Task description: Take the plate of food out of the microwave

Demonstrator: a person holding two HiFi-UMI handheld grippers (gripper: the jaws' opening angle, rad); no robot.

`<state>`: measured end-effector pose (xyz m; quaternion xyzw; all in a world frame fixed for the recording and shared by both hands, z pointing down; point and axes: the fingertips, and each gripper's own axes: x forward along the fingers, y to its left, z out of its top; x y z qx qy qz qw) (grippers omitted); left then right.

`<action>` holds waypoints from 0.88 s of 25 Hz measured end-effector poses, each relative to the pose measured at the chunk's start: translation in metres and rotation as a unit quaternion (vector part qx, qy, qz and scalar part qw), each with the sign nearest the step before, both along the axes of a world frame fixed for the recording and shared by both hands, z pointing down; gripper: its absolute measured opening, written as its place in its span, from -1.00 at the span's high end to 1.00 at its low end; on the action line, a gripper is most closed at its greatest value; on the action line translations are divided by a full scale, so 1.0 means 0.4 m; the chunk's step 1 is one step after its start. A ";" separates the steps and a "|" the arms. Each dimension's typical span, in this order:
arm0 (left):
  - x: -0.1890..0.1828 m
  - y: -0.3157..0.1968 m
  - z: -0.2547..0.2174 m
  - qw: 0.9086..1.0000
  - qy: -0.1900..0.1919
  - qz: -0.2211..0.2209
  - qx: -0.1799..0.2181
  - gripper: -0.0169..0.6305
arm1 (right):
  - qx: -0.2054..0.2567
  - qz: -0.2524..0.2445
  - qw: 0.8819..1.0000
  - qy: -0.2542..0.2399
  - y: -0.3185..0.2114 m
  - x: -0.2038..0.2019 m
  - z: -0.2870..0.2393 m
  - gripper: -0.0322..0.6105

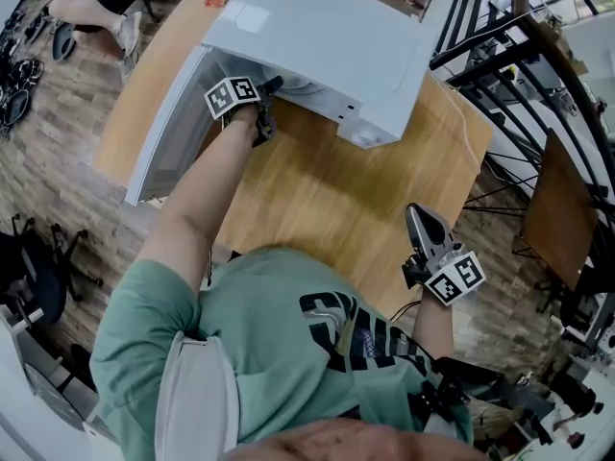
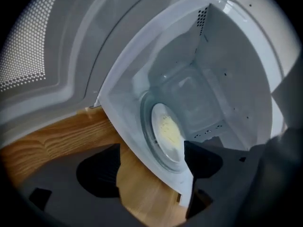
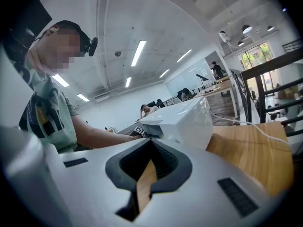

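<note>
Nearest, at 4 o'clock of the head view: grey-white right gripper (image 1: 420, 217) with marker cube, held low over the pale wooden table (image 1: 327, 190). Jaws drawn together to a thin slit, gripping nothing. Well apart from the work.

Next, at 11 o'clock: left gripper (image 1: 269, 89) on an outstretched arm, at the mouth of the white box-shaped microwave oven (image 1: 317, 36). Jaws spread wide and empty, with only bare table wood between the black pads (image 2: 99, 174). Touching nothing.

Beside it, toward 9 o'clock: white microwave door (image 1: 163, 133), swung fully open, with its perforated window panel facing the left gripper.

Farther in: round clear glass turntable (image 2: 163, 162) on the cavity floor. On it, a round white plate of pale yellow food (image 2: 166, 130), inside the oven, beyond the jaw tips at about 12 o'clock of the left gripper view and apart from both pads.

Stage, as judged: approach to the plate, grasp not yet made.

Hazards, as judged:
- Shallow pinch on the thin rim: plate tilting and food sliding off on the way out.
- Turntable edge caught along with the plate rim: glass disc dragged off its seat.
- Jaw or marker cube knocked against the cavity frame in the tight opening: jolt and lost grip.
- Single-gripper carry of a flat plate: far edge drooping, with the right gripper too distant for support.
</note>
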<state>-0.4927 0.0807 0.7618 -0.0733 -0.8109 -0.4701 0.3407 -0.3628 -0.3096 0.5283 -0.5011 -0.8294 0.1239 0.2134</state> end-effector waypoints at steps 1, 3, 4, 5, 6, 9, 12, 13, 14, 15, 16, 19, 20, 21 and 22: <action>-0.006 0.002 0.010 1.000 0.008 -0.003 -0.003 -0.31 | 0.000 0.001 1.000 0.002 -0.003 -0.004 0.005 0.88; -0.018 0.006 0.028 1.000 0.023 -0.009 -0.012 -0.33 | 0.001 0.004 1.000 0.006 -0.009 -0.012 0.015 0.88; -0.023 0.008 0.036 0.999 0.031 -0.011 -0.017 -0.34 | 0.001 0.005 1.000 0.008 -0.012 -0.016 0.019 0.88; -0.026 0.010 0.043 0.999 0.039 -0.014 -0.022 -0.34 | 0.002 0.006 1.000 0.009 -0.014 -0.020 0.023 0.88; -0.028 0.012 0.050 0.998 0.048 -0.015 -0.028 -0.34 | 0.002 0.006 1.000 0.012 -0.017 -0.022 0.027 0.88; -0.025 0.017 0.071 0.997 0.069 -0.013 -0.037 -0.34 | 0.002 0.008 1.000 0.018 -0.021 -0.026 0.038 0.88; -0.031 0.019 0.077 0.997 0.072 -0.013 -0.035 -0.35 | -0.001 0.010 1.000 0.021 -0.026 -0.032 0.044 0.88; -0.033 0.017 0.077 0.997 0.072 -0.012 -0.034 -0.35 | -0.002 0.011 1.000 0.022 -0.028 -0.034 0.045 0.88; -0.035 0.015 0.077 0.997 0.072 -0.011 -0.032 -0.35 | -0.003 0.011 1.000 0.023 -0.029 -0.035 0.046 0.88; -0.034 0.014 0.078 0.997 0.070 -0.011 -0.032 -0.35 | -0.004 0.011 1.000 0.024 -0.028 -0.036 0.047 0.88; -0.032 0.014 0.079 0.997 0.068 -0.012 -0.032 -0.35 | -0.005 0.010 1.000 0.024 -0.027 -0.037 0.048 0.88; -0.013 0.020 0.081 0.997 0.064 -0.015 -0.027 -0.34 | -0.008 0.006 1.000 0.022 -0.018 -0.039 0.045 0.88; -0.005 0.023 0.081 0.998 0.063 -0.015 -0.024 -0.34 | -0.009 0.005 1.000 0.021 -0.015 -0.039 0.043 0.88; 0.003 0.025 0.083 0.998 0.062 -0.015 -0.020 -0.34 | -0.010 0.004 1.000 0.020 -0.013 -0.038 0.042 0.88; 0.012 0.027 0.084 0.998 0.061 -0.014 -0.015 -0.34 | -0.011 0.004 1.000 0.019 -0.011 -0.037 0.041 0.88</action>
